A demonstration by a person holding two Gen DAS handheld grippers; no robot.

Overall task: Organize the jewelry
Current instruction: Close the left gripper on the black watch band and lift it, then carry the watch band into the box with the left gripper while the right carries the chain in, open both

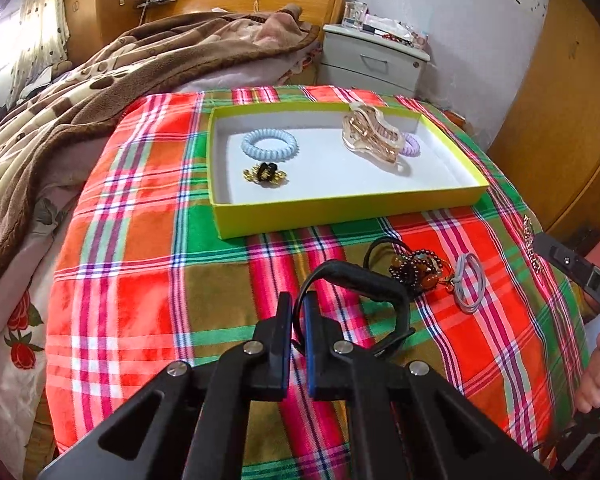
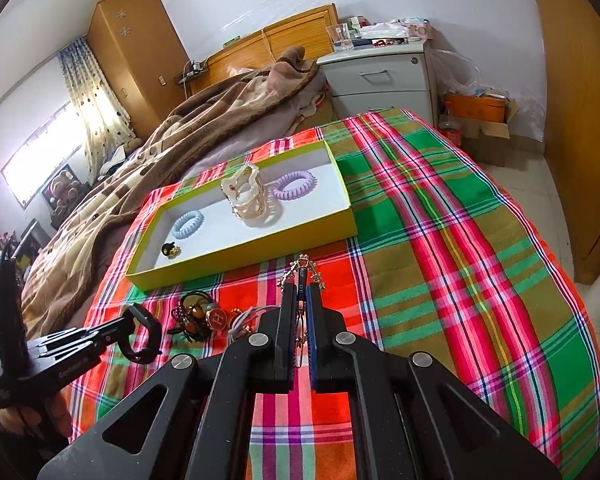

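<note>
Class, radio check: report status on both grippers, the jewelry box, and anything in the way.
Left gripper shut on black band. Right gripper shut on gold hairpin. Box holds four pieces. Bead pile and grey tie left on cloth; path clear.

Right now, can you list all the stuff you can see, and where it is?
Tray: one, yellow-green rim, white inside, on the plaid cloth.
Plaid cloth: one, red, green and pink, over the bed.
Blue coil hair tie: one, in tray.
Purple coil hair tie: one, in tray.
Claw clip: one, clear gold, in tray.
Black-and-gold clip: one, in tray.
Bead pile: brown beads and black cord, on cloth.
Grey hair tie: one, beside the pile.
Nightstand: one, white, beyond the bed.
Left tongs: shut on a black band.
Right tongs: shut on a gold hairpin.
</note>
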